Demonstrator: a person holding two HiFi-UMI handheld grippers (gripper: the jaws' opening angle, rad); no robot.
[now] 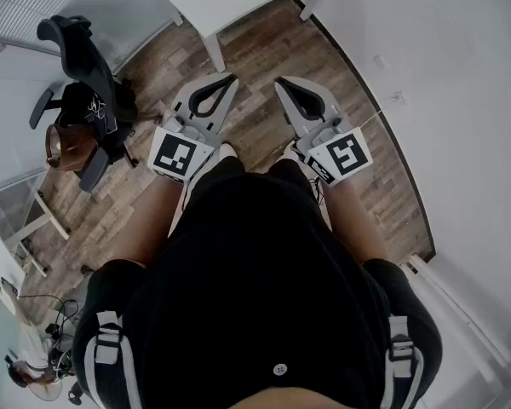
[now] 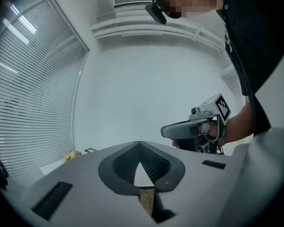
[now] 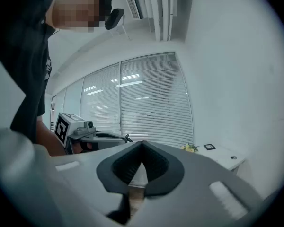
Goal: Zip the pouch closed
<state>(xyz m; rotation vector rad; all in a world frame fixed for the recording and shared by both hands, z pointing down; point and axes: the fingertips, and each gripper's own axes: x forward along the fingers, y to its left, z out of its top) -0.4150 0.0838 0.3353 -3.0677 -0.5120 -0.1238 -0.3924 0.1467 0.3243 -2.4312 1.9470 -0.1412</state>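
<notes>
No pouch shows in any view. In the head view my left gripper (image 1: 232, 77) and right gripper (image 1: 282, 82) are held side by side in front of the person's body, level over the wooden floor, tips toward a white table (image 1: 230, 2). Both are shut with nothing between the jaws. The left gripper view looks along its closed jaws (image 2: 139, 144) at a bare wall, with the right gripper (image 2: 166, 131) to its right. From the right gripper view, its closed jaws (image 3: 142, 143) face window blinds, and the left gripper (image 3: 126, 138) is at the left.
A black office chair (image 1: 83, 62) with a brown bag stands at the left on the wooden floor (image 1: 264, 54). A white wall (image 1: 443, 83) runs along the right. A white desk (image 3: 227, 159) with yellow flowers (image 3: 189, 147) stands by the blinds.
</notes>
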